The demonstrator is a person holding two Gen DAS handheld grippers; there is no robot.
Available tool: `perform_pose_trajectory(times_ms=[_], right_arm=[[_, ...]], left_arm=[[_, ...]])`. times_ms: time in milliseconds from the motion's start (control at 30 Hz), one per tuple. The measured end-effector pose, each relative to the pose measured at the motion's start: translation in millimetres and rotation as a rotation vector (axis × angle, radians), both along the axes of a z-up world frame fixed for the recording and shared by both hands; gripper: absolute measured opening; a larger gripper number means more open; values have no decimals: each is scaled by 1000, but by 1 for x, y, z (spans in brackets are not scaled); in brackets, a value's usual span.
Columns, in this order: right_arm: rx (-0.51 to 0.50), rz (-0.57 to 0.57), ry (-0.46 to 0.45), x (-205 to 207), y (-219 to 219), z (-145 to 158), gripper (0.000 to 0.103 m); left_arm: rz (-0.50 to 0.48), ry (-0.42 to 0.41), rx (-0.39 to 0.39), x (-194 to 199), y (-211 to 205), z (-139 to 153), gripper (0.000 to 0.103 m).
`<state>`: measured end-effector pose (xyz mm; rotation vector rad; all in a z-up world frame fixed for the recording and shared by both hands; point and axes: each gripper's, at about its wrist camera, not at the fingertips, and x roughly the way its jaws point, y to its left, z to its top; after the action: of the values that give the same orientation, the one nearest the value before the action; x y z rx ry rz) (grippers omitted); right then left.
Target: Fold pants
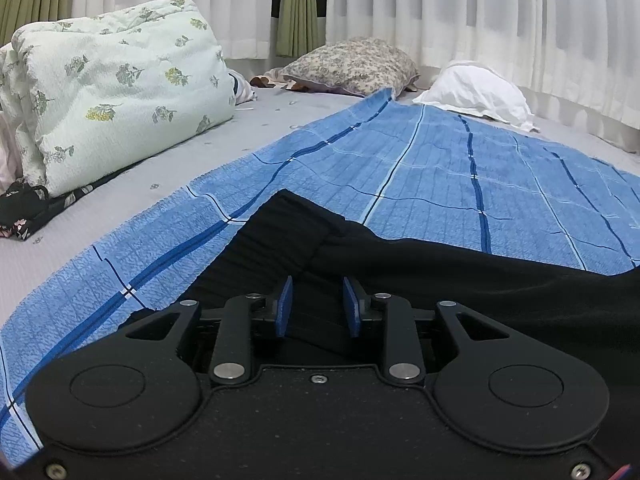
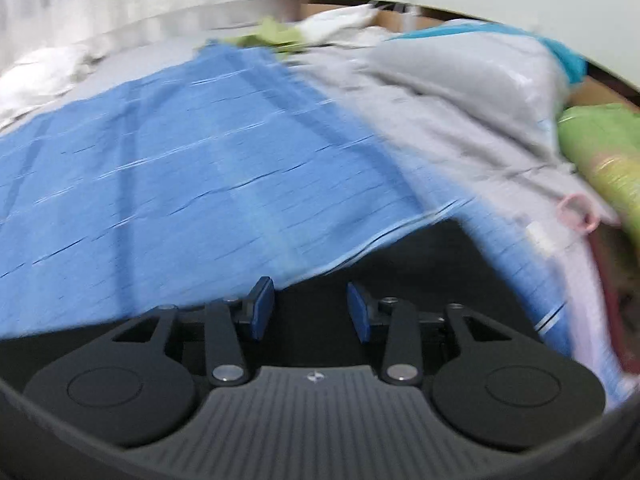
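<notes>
Black pants (image 1: pixel 440 280) lie on a blue striped blanket (image 1: pixel 420 160) on the bed. A folded part with a ribbed waistband (image 1: pixel 280 232) rises toward the left. My left gripper (image 1: pixel 317 304) is open, its blue pads (image 1: pixel 285 308) just above the black cloth, gripping nothing. In the blurred right wrist view the pants (image 2: pixel 400 264) show as a dark patch at the blanket's (image 2: pixel 180 160) near edge. My right gripper (image 2: pixel 311 308) is open over that dark cloth, with nothing between its pads (image 2: pixel 262 308).
A folded floral quilt (image 1: pixel 116 88) sits at the left, a patterned pillow (image 1: pixel 352 64) and a white pillow (image 1: pixel 476 92) at the back by white curtains (image 1: pixel 480 12). Grey bedding (image 2: pixel 460 92) and green items (image 2: pixel 604 152) pile at the right.
</notes>
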<state>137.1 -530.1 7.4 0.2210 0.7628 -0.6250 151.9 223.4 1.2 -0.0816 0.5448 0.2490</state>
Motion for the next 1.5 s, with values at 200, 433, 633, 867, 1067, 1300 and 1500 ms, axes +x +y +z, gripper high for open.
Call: perform_pose_trajectory(times_ms=[200, 433, 633, 867, 1067, 1300, 1500], right_arm=[[17, -41, -123, -38, 0, 21, 66], [161, 244, -341, -108, 80, 26, 66], [349, 508, -434, -150, 120, -11, 84], [219, 85, -471, -193, 45, -22, 64], [121, -284, -687, -251, 24, -16, 77], [175, -419, -643, -258, 11, -25, 79], [196, -378, -636, -254, 17, -31, 77]], left_arm=[[0, -1, 0, 0, 0, 0, 29], [-5, -1, 0, 0, 1, 0, 31], [-5, 0, 1, 0, 0, 0, 31], [-4, 0, 3, 0, 0, 0, 31], [-4, 0, 3, 0, 0, 0, 31], [-5, -1, 0, 0, 0, 0, 32], [-5, -1, 0, 0, 0, 0, 32]])
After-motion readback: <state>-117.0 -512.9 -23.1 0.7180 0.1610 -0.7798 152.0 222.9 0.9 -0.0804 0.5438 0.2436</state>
